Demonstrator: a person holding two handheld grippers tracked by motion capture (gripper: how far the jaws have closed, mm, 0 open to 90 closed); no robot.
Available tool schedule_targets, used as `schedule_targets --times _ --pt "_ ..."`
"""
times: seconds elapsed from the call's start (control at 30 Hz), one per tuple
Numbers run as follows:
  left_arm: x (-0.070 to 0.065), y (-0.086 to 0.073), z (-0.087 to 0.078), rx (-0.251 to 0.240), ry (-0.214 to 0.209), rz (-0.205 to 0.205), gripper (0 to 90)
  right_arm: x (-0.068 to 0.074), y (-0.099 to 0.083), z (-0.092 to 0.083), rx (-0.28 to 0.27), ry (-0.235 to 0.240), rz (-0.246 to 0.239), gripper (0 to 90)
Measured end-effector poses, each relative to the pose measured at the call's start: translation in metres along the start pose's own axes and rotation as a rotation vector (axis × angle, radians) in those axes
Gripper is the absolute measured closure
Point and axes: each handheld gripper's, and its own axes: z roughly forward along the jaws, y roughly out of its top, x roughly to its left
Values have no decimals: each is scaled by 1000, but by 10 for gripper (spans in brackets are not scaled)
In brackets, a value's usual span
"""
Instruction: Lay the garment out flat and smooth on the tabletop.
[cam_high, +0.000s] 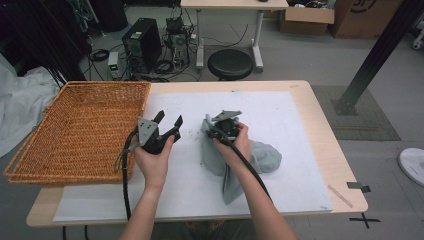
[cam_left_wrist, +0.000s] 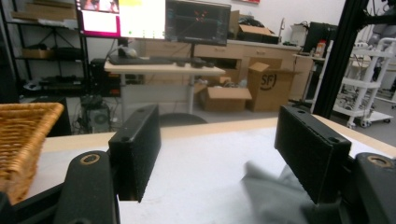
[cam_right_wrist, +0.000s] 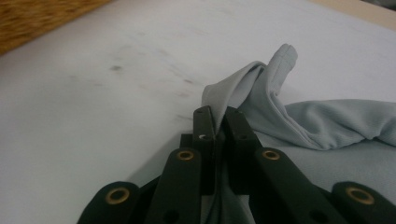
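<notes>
My right gripper (cam_right_wrist: 219, 122) is clamped on a fold of the grey cloth (cam_high: 260, 157), which lies crumpled on the white mat (cam_high: 295, 130) at table centre. My left gripper (cam_high: 167, 125), at nine o'clock of the cloth, stands part open and empty. I judge the cloth light, limp and stretchy; take hold at a hemmed edge (cam_right_wrist: 282, 58). My right hand (cam_high: 239, 145) hides the pinch from above; the garment's shape cannot be read.

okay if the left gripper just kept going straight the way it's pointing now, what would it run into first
Probably nothing on the table. The left gripper, jaws open, points level across the white mat toward the far edge, with the grey cloth low to one side and the wicker basket to the other. Depth is hard to judge.
</notes>
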Motion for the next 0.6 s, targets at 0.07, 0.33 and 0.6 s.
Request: schedule_targets --times 0.07,0.33,0.6 --pt "4 3 -2 -4 9 -4 323 25 7 8 -15 90 -75 854" --pt "18 16 -12 -44 31 -31 327 85 4 12 -29 351 -217 860" --pt "17 16 -12 -40 23 -27 326 112 -7 -13 -78 448 -286 796"
